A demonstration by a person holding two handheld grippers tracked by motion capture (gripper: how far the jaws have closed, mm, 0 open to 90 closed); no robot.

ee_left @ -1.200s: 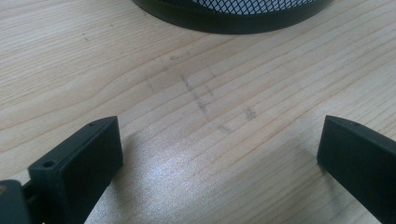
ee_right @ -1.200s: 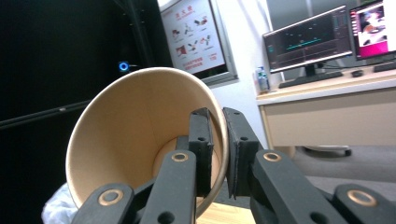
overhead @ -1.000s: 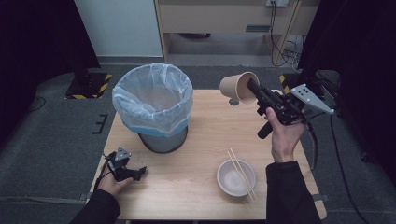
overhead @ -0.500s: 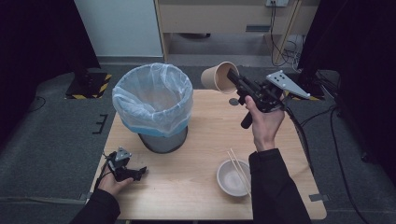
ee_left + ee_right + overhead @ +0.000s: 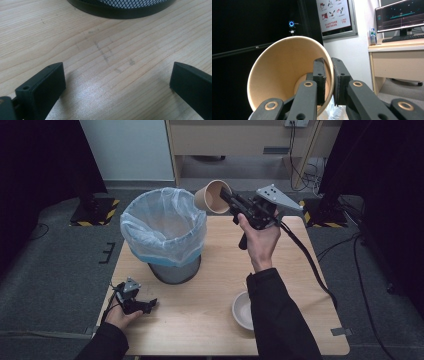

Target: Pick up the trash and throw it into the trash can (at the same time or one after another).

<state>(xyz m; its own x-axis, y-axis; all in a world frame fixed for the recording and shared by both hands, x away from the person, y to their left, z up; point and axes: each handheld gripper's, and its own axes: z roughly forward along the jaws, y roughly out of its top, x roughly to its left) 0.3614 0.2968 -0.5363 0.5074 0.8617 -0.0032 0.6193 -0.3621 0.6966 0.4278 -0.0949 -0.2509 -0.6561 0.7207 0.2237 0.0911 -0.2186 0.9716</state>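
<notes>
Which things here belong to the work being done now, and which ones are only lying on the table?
Part of the job:
- paper cup, pinched at its rim by the right gripper
- bin with its plastic liner

Just lying about:
- white bowl near the table's front edge
- left gripper, open, resting on the table

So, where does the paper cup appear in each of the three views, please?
High view: the paper cup is top centre, tilted, beside the bin rim, pinched by the right gripper.
Left gripper view: not there; just table and bin base.
Right gripper view: left of centre, wall between the jaws.
Shared landmark: the bin's plastic liner.
</notes>
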